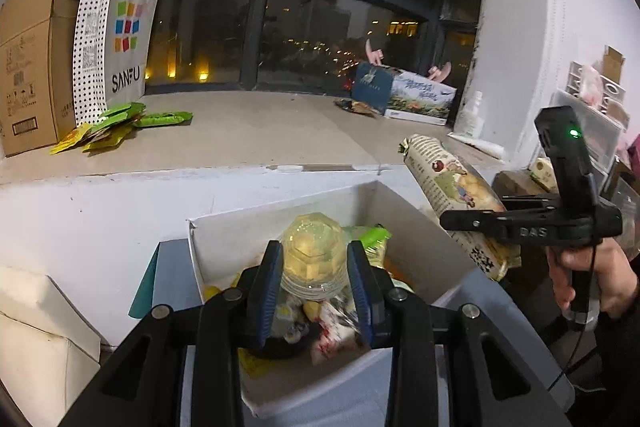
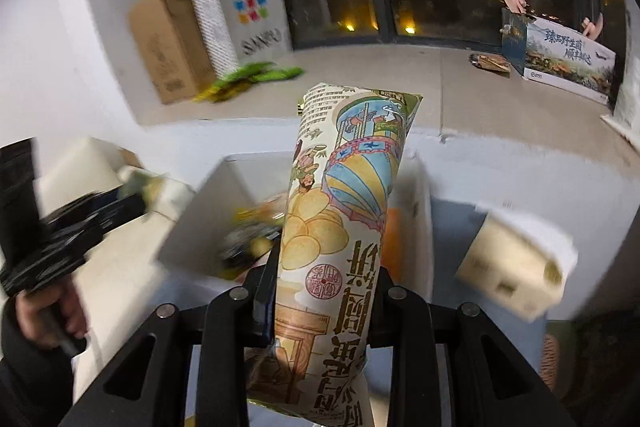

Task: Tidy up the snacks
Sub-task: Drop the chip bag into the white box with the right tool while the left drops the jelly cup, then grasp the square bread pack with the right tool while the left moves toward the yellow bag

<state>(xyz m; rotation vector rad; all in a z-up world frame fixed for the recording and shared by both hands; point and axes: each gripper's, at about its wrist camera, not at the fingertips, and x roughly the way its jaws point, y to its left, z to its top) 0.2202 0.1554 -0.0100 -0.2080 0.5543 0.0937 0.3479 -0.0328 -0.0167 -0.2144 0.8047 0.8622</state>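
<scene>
1. Snack packet was pinched by the right tool above the white box.
2. Left tool clamped a clear jar over the box's loose snacks.
3. Green packets lay near the paper bag.

Left gripper: blue-padded fingers closed on the clear faceted jar, held directly above the open white box. Right gripper: black fingers closed on the tall illustrated snack packet, which stands nearly upright, above the right edge of the same box. A bare hand grips the right gripper's handle, right of the box.
</scene>
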